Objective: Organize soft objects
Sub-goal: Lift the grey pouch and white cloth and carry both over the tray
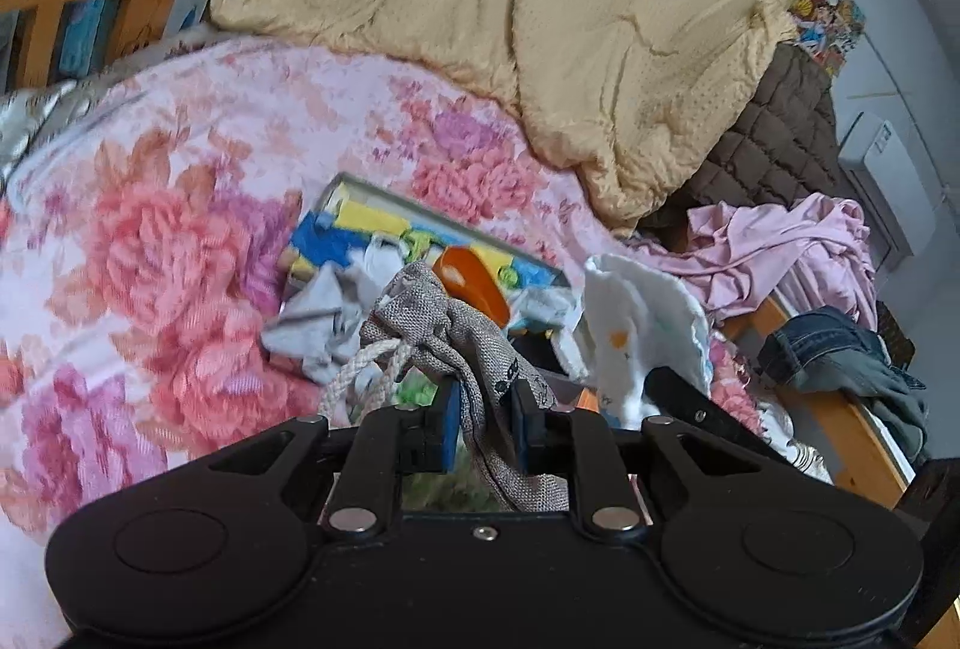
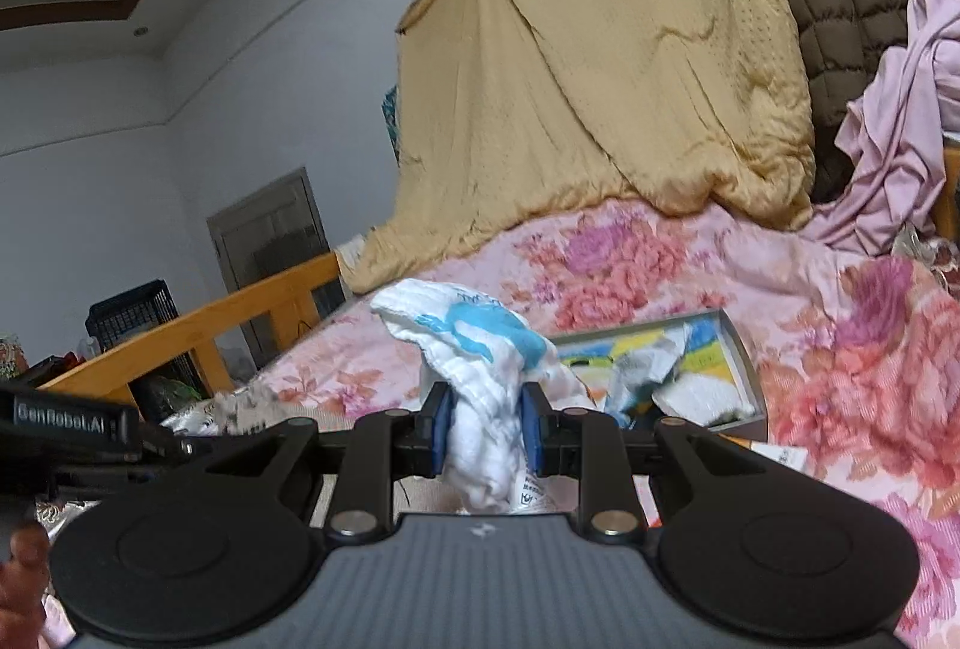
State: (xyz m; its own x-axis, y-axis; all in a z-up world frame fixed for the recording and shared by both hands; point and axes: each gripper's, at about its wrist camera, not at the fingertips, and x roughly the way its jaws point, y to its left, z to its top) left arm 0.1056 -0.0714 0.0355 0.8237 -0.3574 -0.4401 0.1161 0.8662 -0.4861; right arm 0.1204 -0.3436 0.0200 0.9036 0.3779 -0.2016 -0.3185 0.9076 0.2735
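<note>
The left claw is closed on a grey drawstring pouch, held over the floral bedspread with its white cord dangling toward 8 o'clock. The right claw is pinched tight around a bunched white cloth with a blue print, lifted above the bed. The shallow box lies at 2 o'clock of the right claw; I would keep both grips firm, carry each piece clear of the loose cord, and lower before letting go.
</note>
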